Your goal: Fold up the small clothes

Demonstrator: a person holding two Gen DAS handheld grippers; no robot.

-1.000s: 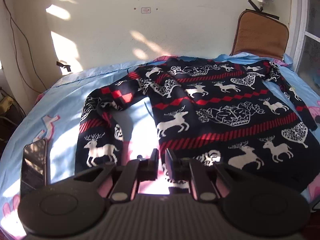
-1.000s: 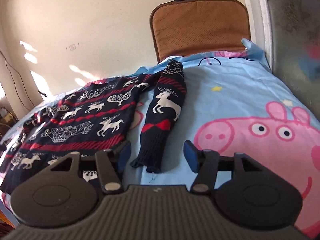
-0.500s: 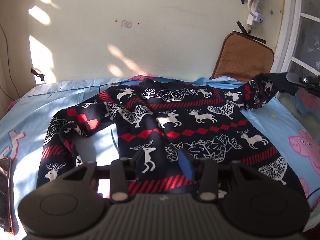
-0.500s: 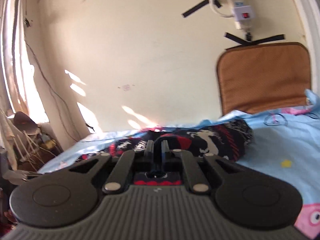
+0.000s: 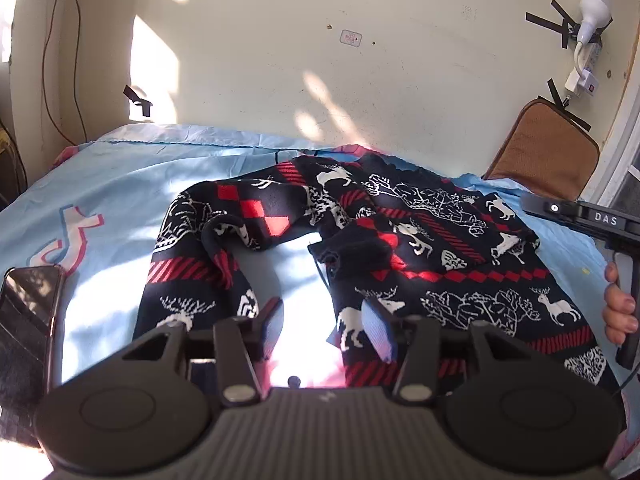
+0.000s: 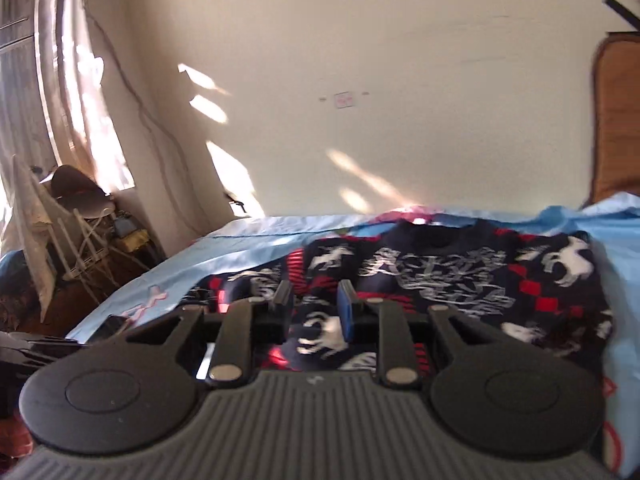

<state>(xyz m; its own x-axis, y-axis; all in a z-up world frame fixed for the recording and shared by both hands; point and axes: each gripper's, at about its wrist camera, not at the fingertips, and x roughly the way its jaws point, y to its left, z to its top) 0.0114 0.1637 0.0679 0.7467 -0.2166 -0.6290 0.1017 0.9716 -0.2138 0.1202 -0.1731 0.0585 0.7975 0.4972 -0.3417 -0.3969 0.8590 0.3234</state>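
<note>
The sweater (image 5: 420,248), dark with red bands and white reindeer, lay spread on the bed (image 5: 120,184), which was covered by a light blue sheet; its collar end was toward the wall (image 5: 320,60), its hem toward the left wrist camera. One sleeve (image 5: 416,236) lay folded across the chest, its dark cuff resting on the body near the sweater's inner edge; the other sleeve (image 5: 192,248) curved away from the body and ran down the sheet toward the camera, with a sunlit strip of sheet between it and the body.

The left claw (image 5: 324,320) stood low over that sunlit strip at the hem; its jaws had just been opening and stood apart, with nothing gripped between them. The right claw (image 6: 314,308) hovered above the sweater's body in a blurred view; its jaws had just been opening and stood a little apart, holding nothing. In the left wrist view the right claw's black body showed at the right edge, with a hand (image 5: 618,308) on its grip.

A phone (image 5: 28,304) lay on the sheet at the left; a brown cushion (image 5: 548,152) leaned against the wall at the far right corner.
</note>
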